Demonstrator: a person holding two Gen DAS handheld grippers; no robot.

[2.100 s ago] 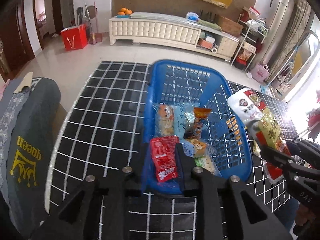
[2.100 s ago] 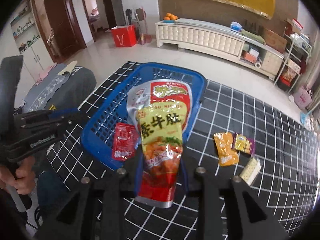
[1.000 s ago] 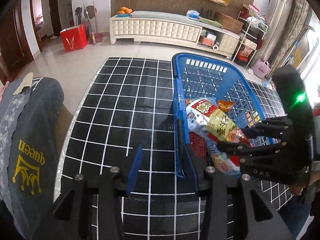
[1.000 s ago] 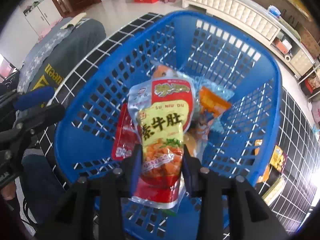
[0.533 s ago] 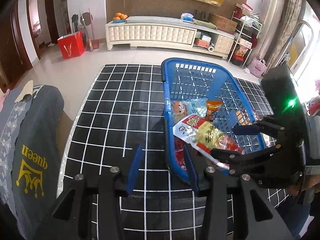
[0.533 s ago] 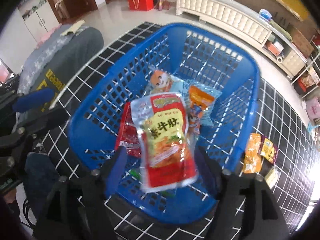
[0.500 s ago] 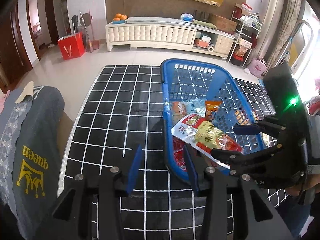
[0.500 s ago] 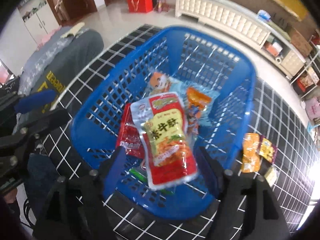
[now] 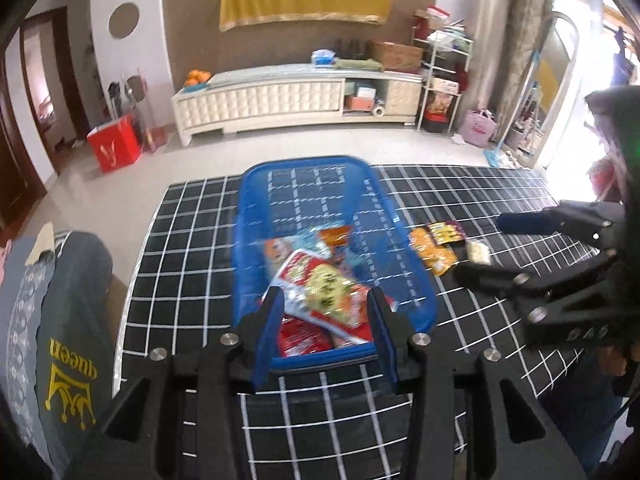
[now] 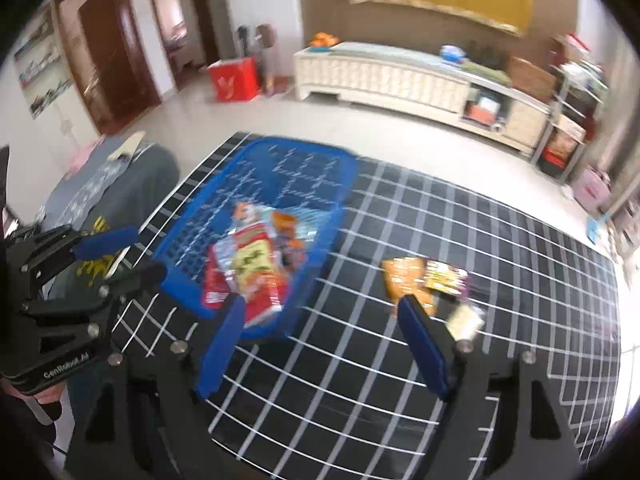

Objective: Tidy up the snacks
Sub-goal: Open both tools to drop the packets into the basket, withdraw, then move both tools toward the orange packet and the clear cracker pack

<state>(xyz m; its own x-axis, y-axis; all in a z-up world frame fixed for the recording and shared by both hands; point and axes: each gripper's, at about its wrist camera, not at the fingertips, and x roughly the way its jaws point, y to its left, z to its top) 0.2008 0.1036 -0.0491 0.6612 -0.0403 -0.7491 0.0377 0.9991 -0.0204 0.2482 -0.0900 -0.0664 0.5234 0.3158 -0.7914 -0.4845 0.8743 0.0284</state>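
A blue plastic basket [image 9: 404, 264] [image 10: 320, 248] stands on the black grid-patterned table and holds several snack packets. A large red and yellow pouch [image 9: 324, 292] [image 10: 256, 268] lies on top of them. My left gripper [image 9: 322, 320] is open and empty, just in front of the basket's near rim. My right gripper [image 10: 320, 316] is open and empty, above the table right of the basket. Three loose packets lie on the table right of the basket: an orange one [image 9: 432, 248] [image 10: 404, 276], a yellow-purple one [image 9: 446, 232] [image 10: 444, 276] and a pale one [image 9: 478, 250] [image 10: 466, 318].
A grey cushioned seat with a yellow "queen" print [image 9: 68, 320] [image 10: 120, 184] sits at the table's left edge. A white low cabinet [image 9: 280, 100], a red bag [image 9: 114, 148] and a metal shelf rack [image 9: 440, 80] stand on the floor beyond the table.
My right gripper opened and dropped the red and yellow pouch into the basket, then pulled back to the right. My left gripper swung to face the basket's near end.
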